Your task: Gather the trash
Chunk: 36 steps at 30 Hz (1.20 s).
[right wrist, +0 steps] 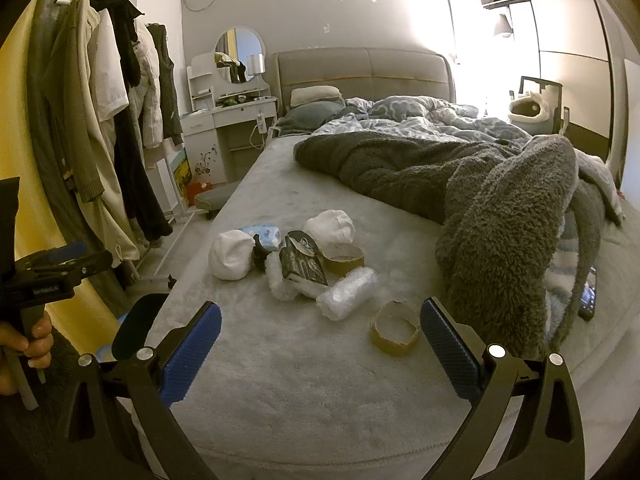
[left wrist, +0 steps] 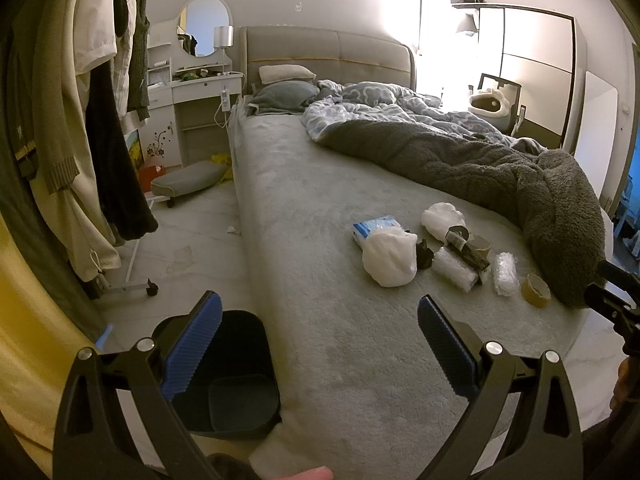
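A pile of trash lies on the grey bed [left wrist: 320, 208] near its foot: two white crumpled wads [left wrist: 389, 258] [right wrist: 231, 254], a blue-white packet [left wrist: 374, 227], a dark carton [right wrist: 302, 266], bubble-wrap rolls [right wrist: 346, 293] and empty tape cores [right wrist: 395, 328] [left wrist: 537, 290]. A dark bin [left wrist: 232, 372] stands on the floor by the bed's left side. My left gripper [left wrist: 320, 344] is open and empty above the bed edge, short of the pile. My right gripper [right wrist: 320, 346] is open and empty, just in front of the nearest tape core.
A crumpled grey blanket [right wrist: 500, 216] lies to the right of the pile, with a phone [right wrist: 587, 294] beside it. A clothes rack with hanging garments [left wrist: 80, 120] stands on the left. A white dressing table [left wrist: 196, 92] and a padded stool [left wrist: 188, 180] are beyond.
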{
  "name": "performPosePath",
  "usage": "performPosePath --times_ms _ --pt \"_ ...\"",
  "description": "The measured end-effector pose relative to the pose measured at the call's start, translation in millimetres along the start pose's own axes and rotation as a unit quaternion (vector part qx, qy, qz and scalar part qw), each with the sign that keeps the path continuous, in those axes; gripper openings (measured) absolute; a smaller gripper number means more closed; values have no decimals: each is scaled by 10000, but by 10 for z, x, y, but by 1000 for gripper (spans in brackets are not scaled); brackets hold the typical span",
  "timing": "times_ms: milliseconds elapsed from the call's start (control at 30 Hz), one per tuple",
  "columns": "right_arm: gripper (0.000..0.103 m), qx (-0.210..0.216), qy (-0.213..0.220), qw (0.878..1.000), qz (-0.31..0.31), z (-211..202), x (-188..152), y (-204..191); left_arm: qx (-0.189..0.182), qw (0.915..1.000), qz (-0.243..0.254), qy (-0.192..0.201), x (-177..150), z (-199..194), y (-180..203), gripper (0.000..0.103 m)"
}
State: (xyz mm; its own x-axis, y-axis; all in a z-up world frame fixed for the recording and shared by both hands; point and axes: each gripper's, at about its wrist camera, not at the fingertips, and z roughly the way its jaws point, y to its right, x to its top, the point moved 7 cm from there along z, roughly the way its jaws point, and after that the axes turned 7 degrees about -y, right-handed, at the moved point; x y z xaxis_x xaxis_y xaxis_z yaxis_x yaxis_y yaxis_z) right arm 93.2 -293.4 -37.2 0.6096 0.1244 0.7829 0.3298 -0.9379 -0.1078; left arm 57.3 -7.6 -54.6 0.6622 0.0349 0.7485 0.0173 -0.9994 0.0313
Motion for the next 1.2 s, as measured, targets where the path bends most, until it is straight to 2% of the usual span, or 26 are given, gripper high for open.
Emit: performPosePath --times_ms 367,567,800,967,1200 --pt "101 -20 9 10000 -23 49 3 -23 -197 9994 279 1 11 -16 162 100" --pt "101 -143 -105 9998 16 140 -27 27 -68 9993 354 -56 22 12 157 100" --pt "101 -171 -240 9992 284 252 -84 214 -82 9985 520 -118 44 71 193 100" --pt "101 -238 -432 9984 272 347 -126 266 -168 9987 449 -167 75 113 195 99" --pt "100 -182 -464 9983 314 443 -100 319 -372 9983 430 -155 115 178 231 99"
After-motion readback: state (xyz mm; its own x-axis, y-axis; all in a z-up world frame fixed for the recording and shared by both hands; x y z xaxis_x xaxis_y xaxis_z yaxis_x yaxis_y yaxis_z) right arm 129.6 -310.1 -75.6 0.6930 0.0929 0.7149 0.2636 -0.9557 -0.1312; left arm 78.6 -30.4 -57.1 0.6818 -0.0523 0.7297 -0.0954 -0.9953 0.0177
